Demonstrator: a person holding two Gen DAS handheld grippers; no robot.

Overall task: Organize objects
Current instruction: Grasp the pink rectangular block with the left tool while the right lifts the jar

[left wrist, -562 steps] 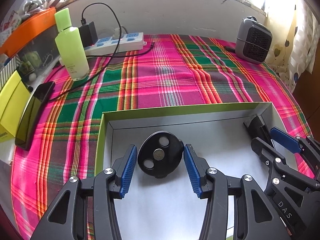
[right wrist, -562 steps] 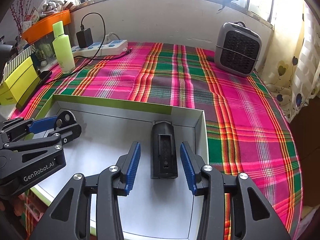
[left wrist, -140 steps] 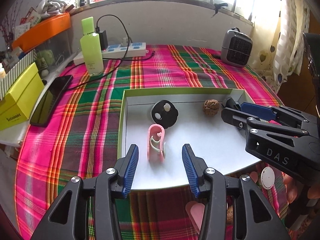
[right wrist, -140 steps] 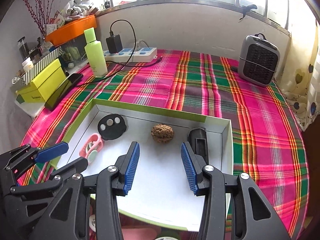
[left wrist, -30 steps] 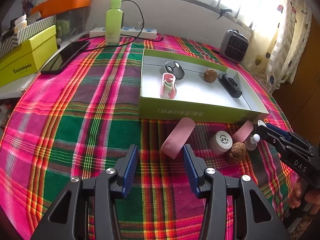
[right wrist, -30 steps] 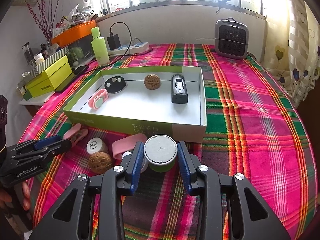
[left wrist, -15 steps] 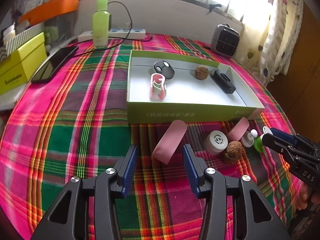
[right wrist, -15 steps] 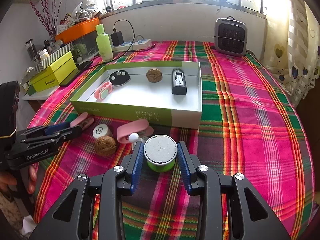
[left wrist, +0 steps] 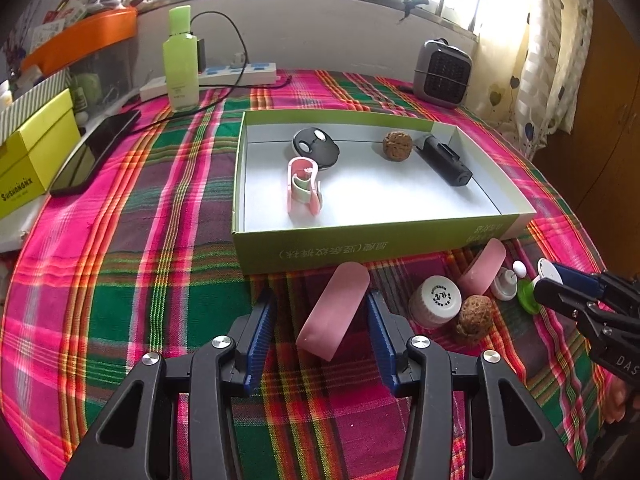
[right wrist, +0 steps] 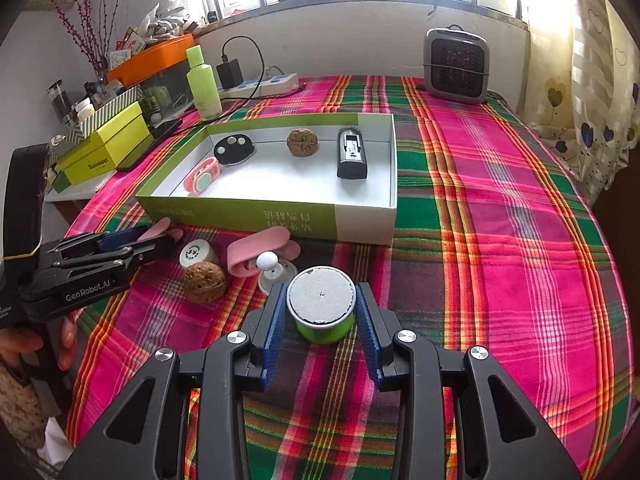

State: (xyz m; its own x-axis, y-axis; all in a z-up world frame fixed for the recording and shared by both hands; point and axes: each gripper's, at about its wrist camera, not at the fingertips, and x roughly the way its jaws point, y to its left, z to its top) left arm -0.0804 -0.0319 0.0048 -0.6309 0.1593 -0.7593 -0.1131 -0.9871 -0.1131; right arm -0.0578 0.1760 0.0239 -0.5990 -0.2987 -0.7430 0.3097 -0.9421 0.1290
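A green and white box (left wrist: 376,250) (right wrist: 360,220) on the plaid cloth holds a black disc (left wrist: 315,146), a pink clip (left wrist: 303,186), a walnut (left wrist: 397,146) and a black clip (left wrist: 443,160). My left gripper (left wrist: 320,320) is open around a pink case (left wrist: 334,314) lying in front of the box. My right gripper (right wrist: 322,316) is shut on a green cup with a white lid (right wrist: 322,304). Beside it lie a second pink case (right wrist: 258,254), a walnut (right wrist: 204,280), a white cap (right wrist: 195,253) and a white knob (right wrist: 272,268).
A grey heater (right wrist: 456,64) stands at the back right. A green bottle (left wrist: 181,60), power strip (left wrist: 224,76), phone (left wrist: 96,152) and yellow box (left wrist: 32,152) sit at the left. The cloth's edge falls off at the right.
My left gripper has moved forward so its fingers flank the pink case. My right gripper holds the green cup slightly nearer the box.
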